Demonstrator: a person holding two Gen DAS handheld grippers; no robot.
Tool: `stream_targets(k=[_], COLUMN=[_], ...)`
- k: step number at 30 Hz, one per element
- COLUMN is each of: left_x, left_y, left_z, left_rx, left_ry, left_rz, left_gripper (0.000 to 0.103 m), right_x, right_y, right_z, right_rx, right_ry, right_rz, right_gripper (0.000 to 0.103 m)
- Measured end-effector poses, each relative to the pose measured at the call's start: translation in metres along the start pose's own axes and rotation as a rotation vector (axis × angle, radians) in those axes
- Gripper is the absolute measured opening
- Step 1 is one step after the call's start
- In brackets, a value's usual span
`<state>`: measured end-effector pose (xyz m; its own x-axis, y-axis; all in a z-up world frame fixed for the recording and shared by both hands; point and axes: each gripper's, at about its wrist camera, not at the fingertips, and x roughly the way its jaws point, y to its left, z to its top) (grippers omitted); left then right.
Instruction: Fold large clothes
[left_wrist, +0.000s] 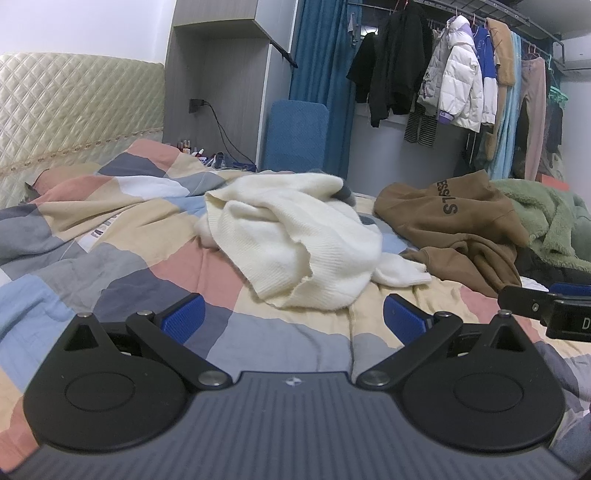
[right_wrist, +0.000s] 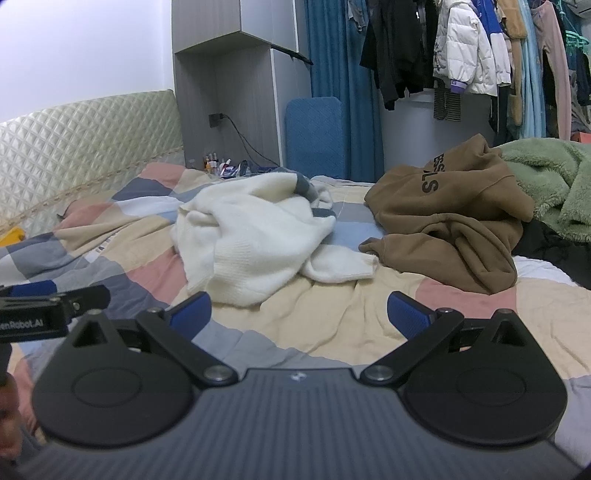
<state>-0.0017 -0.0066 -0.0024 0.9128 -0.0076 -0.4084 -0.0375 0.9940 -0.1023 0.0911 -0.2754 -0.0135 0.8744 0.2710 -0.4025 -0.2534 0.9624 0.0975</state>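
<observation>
A crumpled white knit sweater (left_wrist: 295, 240) lies on the patchwork bed cover (left_wrist: 129, 266); it also shows in the right wrist view (right_wrist: 255, 236). A brown hoodie (left_wrist: 454, 221) with black lettering lies bunched to its right, also in the right wrist view (right_wrist: 450, 218). My left gripper (left_wrist: 293, 317) is open and empty, just short of the sweater's near hem. My right gripper (right_wrist: 299, 315) is open and empty, low over the cover (right_wrist: 332, 314) in front of the sweater's sleeve. Each gripper shows at the other view's edge.
A green fleece garment (right_wrist: 554, 184) is heaped at the far right beside the hoodie. A quilted headboard (left_wrist: 74, 110) stands at the left. A grey cabinet (left_wrist: 221, 92), a blue cushion (left_wrist: 295, 136) and a rack of hanging clothes (left_wrist: 461, 81) stand behind the bed.
</observation>
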Motion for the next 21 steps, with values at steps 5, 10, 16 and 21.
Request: stream_targets(k=[5,10,16,21], left_x=[0.0001,-0.0001,0.0000,0.0001], left_y=[-0.0002,-0.0002,-0.0001,0.0000], left_z=[-0.0002,-0.0002,0.0000,-0.0004], left_rx=[0.001,0.000,0.000,0.000], left_ry=[-0.001,-0.001,0.000,-0.001], left_rz=[0.000,-0.001,-0.001,-0.001], left_gripper=[0.103,0.103,0.103,0.103], right_x=[-0.0007,0.0000,0.0005,0.0024], right_y=[-0.0006,-0.0002,-0.0001,0.0002], right_z=[0.0000,-0.0001,0.0000,-0.0004], right_rx=[0.006,0.007,0.008,0.007], right_ry=[0.004,0.004,0.003,0.008], right_rz=[0.004,0.006,0.008,0.011], right_gripper=[0.103,0.103,0.103,0.103])
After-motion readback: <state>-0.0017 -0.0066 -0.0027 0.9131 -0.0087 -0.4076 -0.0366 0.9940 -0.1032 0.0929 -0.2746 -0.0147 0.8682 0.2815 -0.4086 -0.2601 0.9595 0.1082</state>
